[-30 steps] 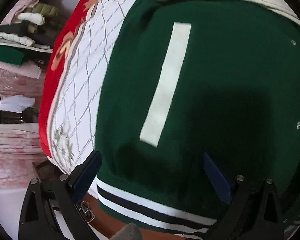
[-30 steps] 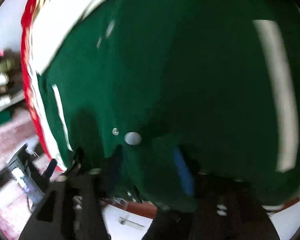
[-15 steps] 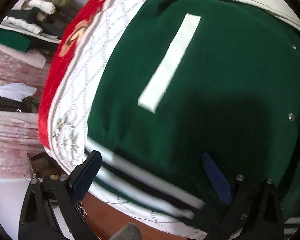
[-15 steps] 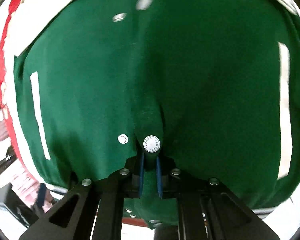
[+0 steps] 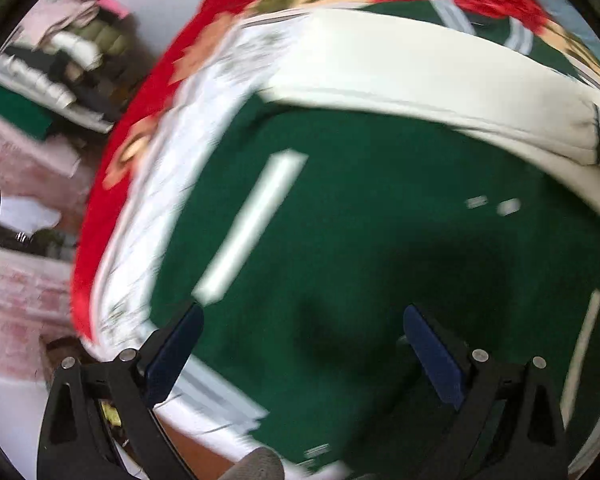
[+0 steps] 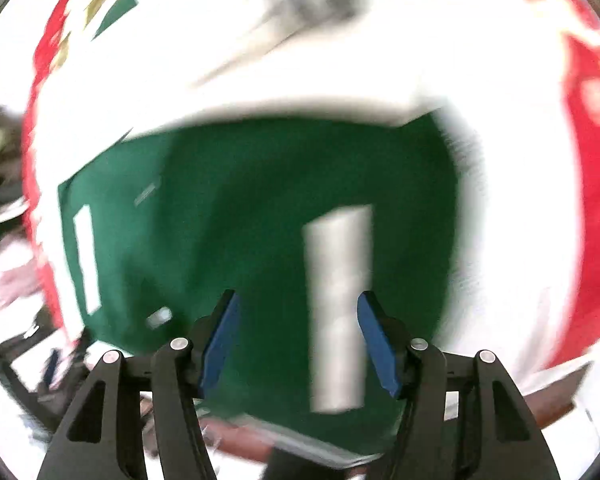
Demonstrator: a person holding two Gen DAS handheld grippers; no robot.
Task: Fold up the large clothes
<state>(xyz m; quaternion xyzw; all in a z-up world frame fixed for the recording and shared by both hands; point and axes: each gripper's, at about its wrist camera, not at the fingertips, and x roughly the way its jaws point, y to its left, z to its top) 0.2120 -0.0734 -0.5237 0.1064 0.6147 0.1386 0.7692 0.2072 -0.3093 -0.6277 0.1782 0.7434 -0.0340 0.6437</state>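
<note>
Green varsity jacket (image 5: 380, 216): we judge it thick, soft, floppy; best held at the striped hem (image 5: 216, 392). Left gripper (image 5: 300, 344) and right gripper (image 6: 298, 332) both spread apart, empty.

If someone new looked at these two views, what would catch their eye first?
The dark green jacket fills the middle of both views, with white pocket stripes and a cream sleeve folded across its far side. It lies on a red floral bedspread. Both the left gripper and right gripper hang open above it.

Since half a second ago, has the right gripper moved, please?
Yes. The right gripper has let go, opened and pulled back from the green jacket; more white sleeve shows above.
</note>
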